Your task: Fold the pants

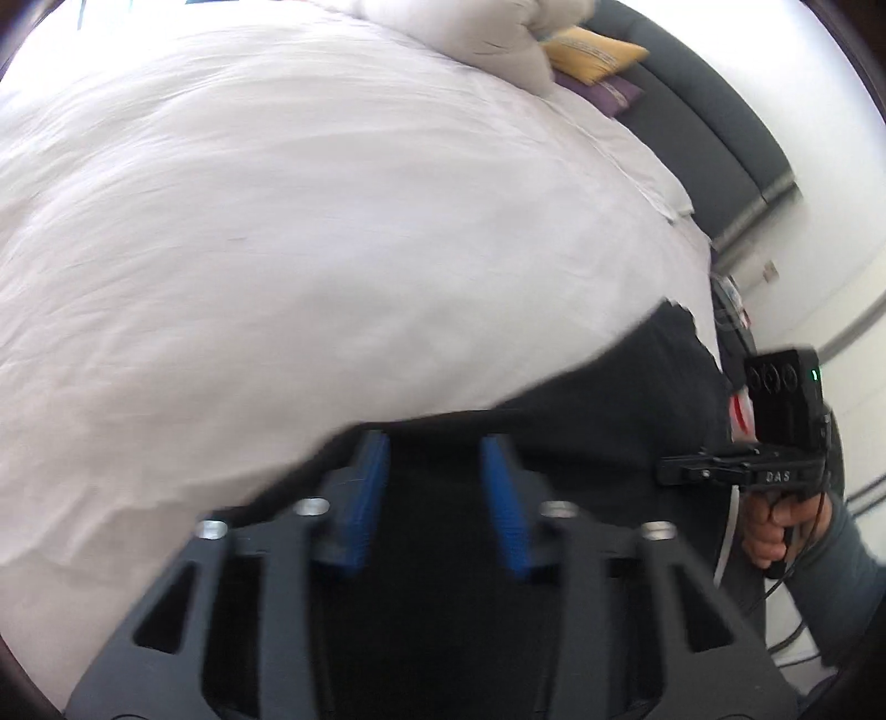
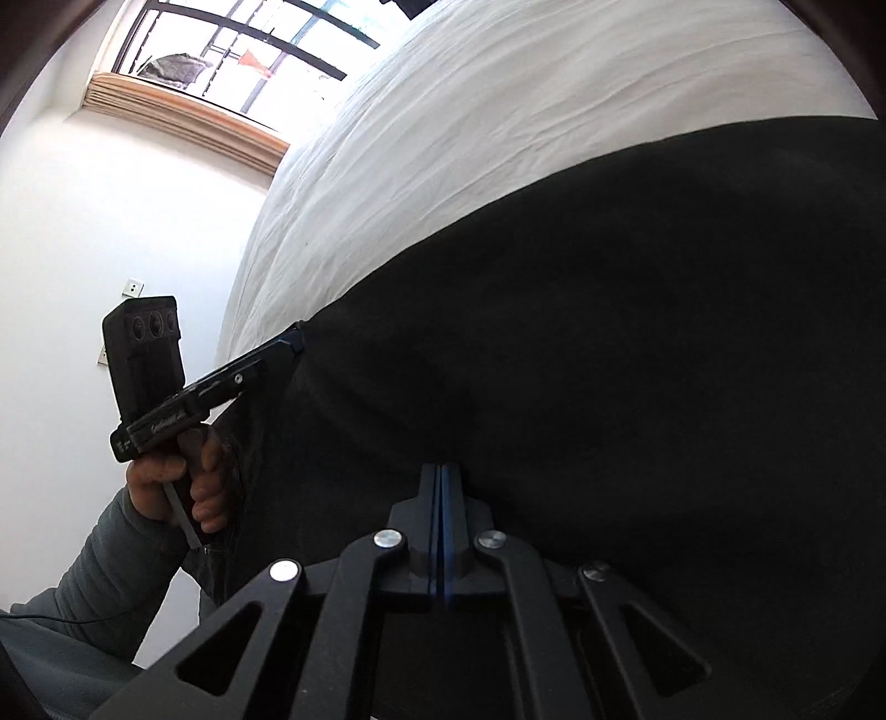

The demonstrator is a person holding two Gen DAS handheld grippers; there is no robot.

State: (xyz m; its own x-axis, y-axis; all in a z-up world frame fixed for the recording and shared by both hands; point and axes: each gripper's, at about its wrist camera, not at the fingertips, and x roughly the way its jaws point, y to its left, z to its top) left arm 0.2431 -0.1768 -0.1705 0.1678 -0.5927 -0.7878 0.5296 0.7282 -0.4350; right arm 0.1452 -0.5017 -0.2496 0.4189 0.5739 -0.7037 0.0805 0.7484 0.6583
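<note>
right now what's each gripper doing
left gripper: jaws apart, black pants between, grip unclear
right gripper: shut, tips against them, hold unclear

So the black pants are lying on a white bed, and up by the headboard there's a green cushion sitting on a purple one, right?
Nearly. The black pants do lie on the white bed, but the upper cushion by the headboard is yellow, not green. It rests on the purple one. The left wrist view shows this.
</note>
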